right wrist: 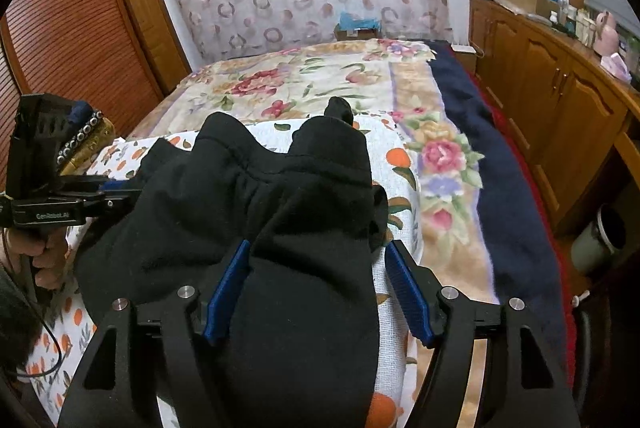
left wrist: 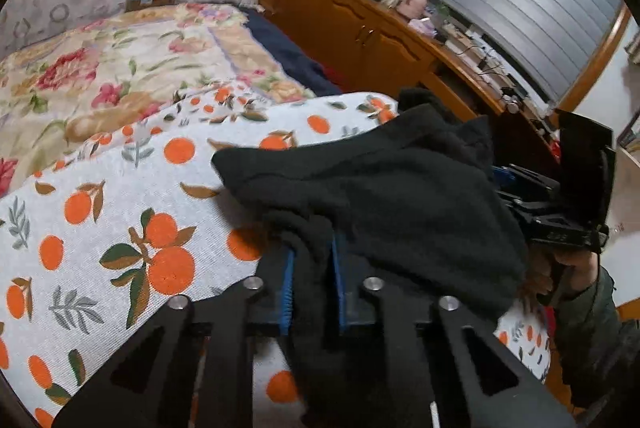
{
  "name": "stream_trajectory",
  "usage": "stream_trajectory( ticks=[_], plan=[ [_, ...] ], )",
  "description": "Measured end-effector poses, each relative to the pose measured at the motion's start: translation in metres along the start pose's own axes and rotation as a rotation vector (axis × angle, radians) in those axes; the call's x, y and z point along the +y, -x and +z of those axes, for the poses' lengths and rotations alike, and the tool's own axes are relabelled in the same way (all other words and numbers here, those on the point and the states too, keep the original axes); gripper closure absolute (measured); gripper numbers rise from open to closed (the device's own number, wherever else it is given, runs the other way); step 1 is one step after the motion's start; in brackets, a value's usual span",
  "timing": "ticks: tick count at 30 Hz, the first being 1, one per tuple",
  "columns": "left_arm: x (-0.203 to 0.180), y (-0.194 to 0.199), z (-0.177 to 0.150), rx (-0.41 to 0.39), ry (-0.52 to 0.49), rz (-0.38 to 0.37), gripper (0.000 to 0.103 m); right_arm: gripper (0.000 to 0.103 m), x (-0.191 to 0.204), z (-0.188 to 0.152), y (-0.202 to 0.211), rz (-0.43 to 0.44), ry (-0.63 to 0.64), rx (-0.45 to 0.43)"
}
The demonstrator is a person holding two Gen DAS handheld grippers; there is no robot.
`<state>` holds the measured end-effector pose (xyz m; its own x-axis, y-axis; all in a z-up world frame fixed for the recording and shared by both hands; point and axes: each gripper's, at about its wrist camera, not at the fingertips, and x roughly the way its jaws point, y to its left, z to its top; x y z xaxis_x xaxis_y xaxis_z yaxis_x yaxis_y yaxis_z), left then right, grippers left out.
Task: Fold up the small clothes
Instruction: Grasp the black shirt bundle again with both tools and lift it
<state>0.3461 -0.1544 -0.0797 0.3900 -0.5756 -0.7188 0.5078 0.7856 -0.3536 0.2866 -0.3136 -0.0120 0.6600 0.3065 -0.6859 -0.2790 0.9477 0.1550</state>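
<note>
Black garment (left wrist: 392,187) on orange-print cloth (left wrist: 120,211), left gripper (left wrist: 312,284) clamping it, right gripper (right wrist: 316,292) spread

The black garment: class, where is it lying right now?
The black garment is draped over the orange-print cloth at the near end of the bed, between both grippers; the left gripper pinches its near edge.

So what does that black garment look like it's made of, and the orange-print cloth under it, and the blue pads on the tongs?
Black garment: likely fleece or thick knit; matte, fuzzy nap, soft bulky folds.
Orange-print cloth: seems a woven or terry cotton; fine grainy texture, no sheen.
Blue pads: probably rubber or ribbed plastic; fine ridges show along the edge. The left tongs pinch the garment between them.
</note>
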Motion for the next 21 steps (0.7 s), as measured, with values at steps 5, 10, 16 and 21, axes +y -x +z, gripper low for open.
stream_trajectory(
  ticks=[5,10,16,21],
  plan=[
    [-0.02,0.059,0.007,-0.137,-0.037,-0.026,0.088,0.032,0.005,-0.004,0.011,0.001,0.009,-0.038],
    [-0.018,0.102,-0.002,-0.187,-0.056,0.03,0.088,0.032,0.013,-0.006,0.026,0.046,0.018,-0.086],
    [0.023,0.078,-0.024,-0.107,0.015,0.115,0.088,0.032,0.02,-0.013,0.003,0.086,0.04,-0.044],
    [0.031,0.066,-0.03,-0.09,0.025,0.13,0.088,0.032,0.016,-0.003,-0.017,0.052,0.058,-0.009]
  ],
)
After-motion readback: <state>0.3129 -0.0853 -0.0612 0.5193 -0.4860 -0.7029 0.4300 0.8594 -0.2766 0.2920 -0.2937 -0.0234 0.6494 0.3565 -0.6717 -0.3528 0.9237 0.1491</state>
